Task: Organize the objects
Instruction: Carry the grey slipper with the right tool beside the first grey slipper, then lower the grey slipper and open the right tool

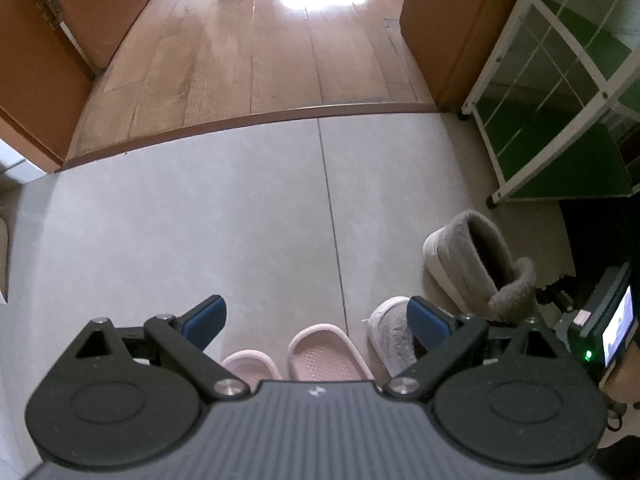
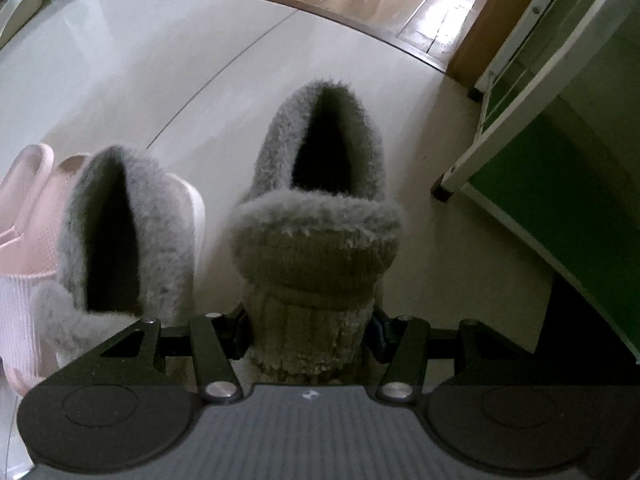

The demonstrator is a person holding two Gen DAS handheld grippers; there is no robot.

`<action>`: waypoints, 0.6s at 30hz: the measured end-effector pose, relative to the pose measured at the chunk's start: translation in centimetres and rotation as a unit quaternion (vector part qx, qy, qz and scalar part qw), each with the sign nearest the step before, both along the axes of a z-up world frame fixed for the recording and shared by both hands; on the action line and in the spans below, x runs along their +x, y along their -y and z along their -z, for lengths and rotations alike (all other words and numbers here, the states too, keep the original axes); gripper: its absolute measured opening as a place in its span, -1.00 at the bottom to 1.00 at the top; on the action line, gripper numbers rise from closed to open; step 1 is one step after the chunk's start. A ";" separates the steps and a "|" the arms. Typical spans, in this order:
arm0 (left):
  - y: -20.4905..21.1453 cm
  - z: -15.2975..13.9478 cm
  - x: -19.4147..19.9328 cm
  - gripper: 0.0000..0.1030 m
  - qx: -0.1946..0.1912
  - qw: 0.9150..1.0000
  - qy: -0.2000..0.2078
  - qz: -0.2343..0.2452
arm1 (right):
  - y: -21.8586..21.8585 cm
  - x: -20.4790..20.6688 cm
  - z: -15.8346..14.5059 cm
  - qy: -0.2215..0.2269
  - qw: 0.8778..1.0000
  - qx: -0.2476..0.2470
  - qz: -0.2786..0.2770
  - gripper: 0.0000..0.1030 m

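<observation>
Black tongs [image 1: 316, 322], blue pads [image 1: 206, 320], silver pivot screws, ribbed grey body.

A white-framed green rack [image 1: 560, 112] stands beside an orange door frame [image 1: 436, 32], near a wooden threshold [image 1: 248, 122].

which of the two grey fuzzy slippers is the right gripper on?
The grey slipper nearer the green rack: right gripper clamps its knitted heel. The other grey slipper sits free beside the pink slippers.
</observation>
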State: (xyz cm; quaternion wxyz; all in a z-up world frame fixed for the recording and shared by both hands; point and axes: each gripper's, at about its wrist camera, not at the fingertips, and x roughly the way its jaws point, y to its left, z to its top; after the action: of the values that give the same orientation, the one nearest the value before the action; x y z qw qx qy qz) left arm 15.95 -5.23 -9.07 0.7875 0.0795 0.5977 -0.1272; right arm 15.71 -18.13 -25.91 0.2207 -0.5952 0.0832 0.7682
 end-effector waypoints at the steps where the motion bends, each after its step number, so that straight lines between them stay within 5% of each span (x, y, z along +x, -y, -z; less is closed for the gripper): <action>1: 0.0 0.0 -0.1 0.87 0.000 1.000 0.000 0.000 | 0.2 0.2 0.0 0.001 1.000 -0.002 0.000 0.16; 8: 0.4 -0.1 -0.1 0.87 -0.002 1.000 0.000 -0.001 | 2.1 1.7 0.2 0.012 0.999 -0.009 -0.029 0.17; 18: 1.3 -0.3 -0.1 0.87 0.001 1.000 0.002 0.006 | 3.5 2.5 -0.7 0.024 0.998 -0.032 -0.056 0.61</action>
State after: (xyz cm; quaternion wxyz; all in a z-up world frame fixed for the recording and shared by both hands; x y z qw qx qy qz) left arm 15.81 -6.54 -8.80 0.7880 0.0844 0.5957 -0.1306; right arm 18.17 -21.60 -25.20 0.1603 -0.6239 0.0689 0.7618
